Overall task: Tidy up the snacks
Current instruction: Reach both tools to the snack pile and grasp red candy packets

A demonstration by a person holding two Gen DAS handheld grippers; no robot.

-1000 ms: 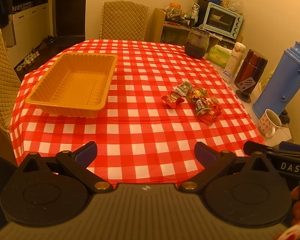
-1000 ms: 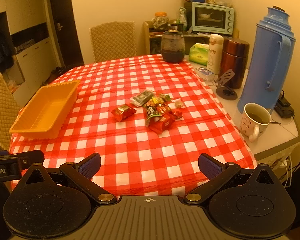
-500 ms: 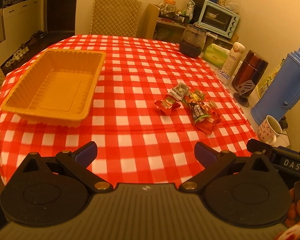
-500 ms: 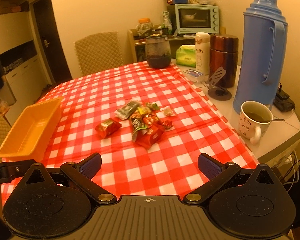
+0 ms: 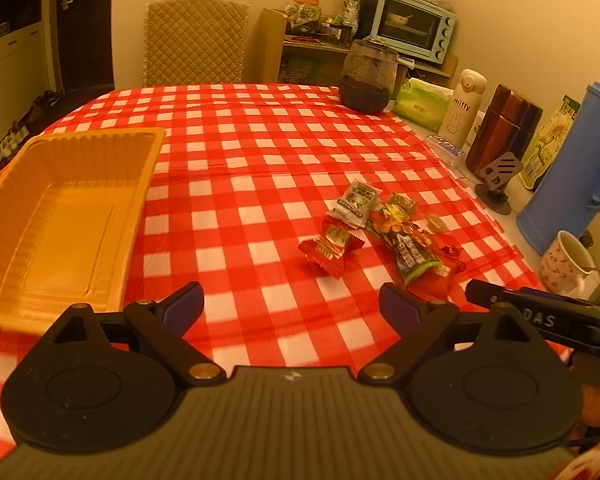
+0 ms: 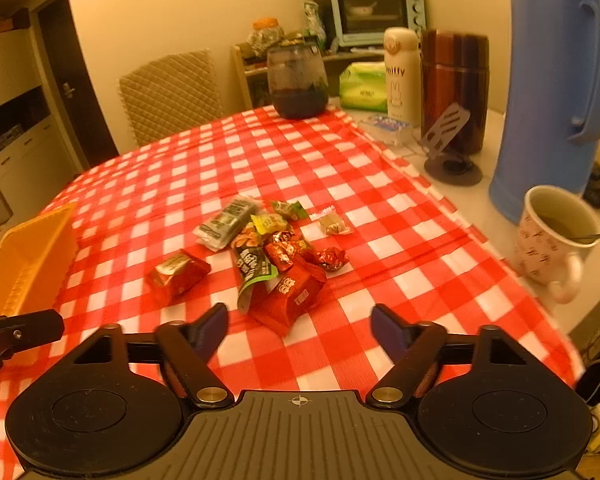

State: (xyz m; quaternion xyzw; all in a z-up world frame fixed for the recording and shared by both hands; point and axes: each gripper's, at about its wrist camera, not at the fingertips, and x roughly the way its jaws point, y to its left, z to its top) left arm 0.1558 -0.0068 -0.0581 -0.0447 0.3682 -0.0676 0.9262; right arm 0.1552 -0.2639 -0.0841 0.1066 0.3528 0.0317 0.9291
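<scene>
Left wrist view
left gripper (image 5: 291, 306): fingers spread wide, nothing between them, above the checked tabletop (image 5: 236, 152)
snack pile (image 5: 384, 228): landmark; loose on the tabletop, ahead and right of the gripper
red packet (image 5: 329, 249): left edge of the pile, nearest the gripper, apart from the rest
white-green packet (image 5: 354, 204): far-left side of the pile, touching the red packet's far end
dark packet with green end (image 5: 410, 254): right of the red packet, lying along the pile
yellow tray (image 5: 56, 216): well left of the pile, near the tabletop's left edge; looks empty
dark glass jar (image 5: 367, 76): far beyond the pile, at the tabletop's far edge
blue thermos (image 5: 572, 168): right of the pile, off the cloth
mug (image 5: 566, 264): right of the pile, just in front of the thermos
right gripper (image 5: 540, 316): only part in view, right of the pile's near end; state unreadable here

Right wrist view
right gripper (image 6: 299, 326): fingers well apart, holding nothing, just short of the pile
snack pile (image 6: 268, 248): directly ahead, between the fingertips' line of sight
big red packet (image 6: 294, 294): nearest end of the pile, partly under the dark packet (image 6: 252, 268)
red packet (image 6: 177, 276): left of the pile, separate
small candies (image 6: 332, 222): far-right side of the pile
yellow tray (image 6: 24, 264): well left of the pile
mug (image 6: 552, 236): right of the pile, off the cloth, liquid and spoon inside
</scene>
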